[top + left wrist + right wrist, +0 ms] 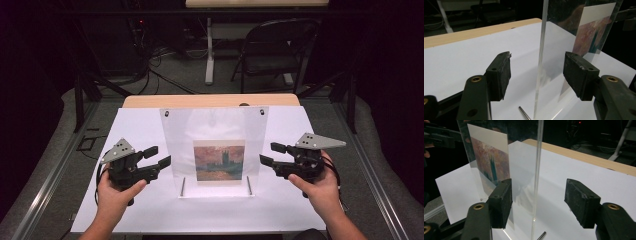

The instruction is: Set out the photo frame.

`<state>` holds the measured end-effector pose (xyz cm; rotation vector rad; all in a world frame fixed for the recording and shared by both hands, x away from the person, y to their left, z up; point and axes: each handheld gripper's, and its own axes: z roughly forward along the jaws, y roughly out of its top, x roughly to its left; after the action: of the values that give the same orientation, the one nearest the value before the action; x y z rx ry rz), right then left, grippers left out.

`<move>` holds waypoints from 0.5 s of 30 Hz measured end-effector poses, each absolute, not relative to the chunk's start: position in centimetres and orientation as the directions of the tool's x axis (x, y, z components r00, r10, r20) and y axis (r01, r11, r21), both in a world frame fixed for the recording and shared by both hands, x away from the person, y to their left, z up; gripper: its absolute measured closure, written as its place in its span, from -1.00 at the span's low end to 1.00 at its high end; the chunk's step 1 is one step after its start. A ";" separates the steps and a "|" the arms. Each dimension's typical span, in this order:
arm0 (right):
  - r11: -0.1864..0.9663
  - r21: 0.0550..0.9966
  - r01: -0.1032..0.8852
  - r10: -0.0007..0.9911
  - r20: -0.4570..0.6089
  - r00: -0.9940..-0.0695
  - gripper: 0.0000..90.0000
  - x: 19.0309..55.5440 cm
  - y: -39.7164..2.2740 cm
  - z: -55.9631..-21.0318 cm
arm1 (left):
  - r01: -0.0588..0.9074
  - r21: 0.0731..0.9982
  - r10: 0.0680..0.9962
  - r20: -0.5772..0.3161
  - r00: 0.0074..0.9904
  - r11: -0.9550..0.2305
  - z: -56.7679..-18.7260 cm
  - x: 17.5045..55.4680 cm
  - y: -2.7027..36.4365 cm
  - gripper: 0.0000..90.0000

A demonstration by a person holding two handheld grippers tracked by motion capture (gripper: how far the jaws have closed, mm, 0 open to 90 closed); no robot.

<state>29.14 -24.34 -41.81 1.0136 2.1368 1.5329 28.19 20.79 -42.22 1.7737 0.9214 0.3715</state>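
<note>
The clear stand (pixel 215 131) is upright near the middle of the white sheet (pixel 140 125) that covers the wooden table (pixel 210 100). A painted picture (pixel 219 162) sits in the lower part of the stand, facing the person. Two thin metal pins (pixel 183 186) lie at the foot of the stand, one near each lower corner.

The left gripper (pixel 156 159) is held at the left edge of the stand. Its jaws are apart, one on each side of the panel edge, and in the left gripper view neither pad (pixel 499 75) presses on the panel.

The right gripper (pixel 272 154) is held at the right edge of the stand, level with the left gripper. Its jaws are also apart; in the right gripper view the panel edge (pixel 537 175) runs up between the two pads (pixel 501 201) with a gap on each side.

A dark folding chair (pixel 272 50) is on the floor beyond the table
</note>
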 end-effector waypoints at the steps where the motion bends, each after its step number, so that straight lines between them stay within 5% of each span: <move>1: 0.167 0.919 0.357 0.709 0.140 -0.692 -0.15 29.1 -24.5 -41.8 | 0.405 0.903 0.741 -0.171 0.650 -0.147 -42.2 28.1 20.9 -0.15; 15: 0.103 0.920 0.379 0.805 0.148 -0.575 -0.16 27.9 -27.8 -43.7 | 0.429 0.898 0.820 -0.171 0.546 -0.099 -44.5 27.2 23.7 -0.15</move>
<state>27.87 -27.81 -43.69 1.1568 1.9952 1.4699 27.17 23.66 -44.47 1.7239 1.0506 0.4611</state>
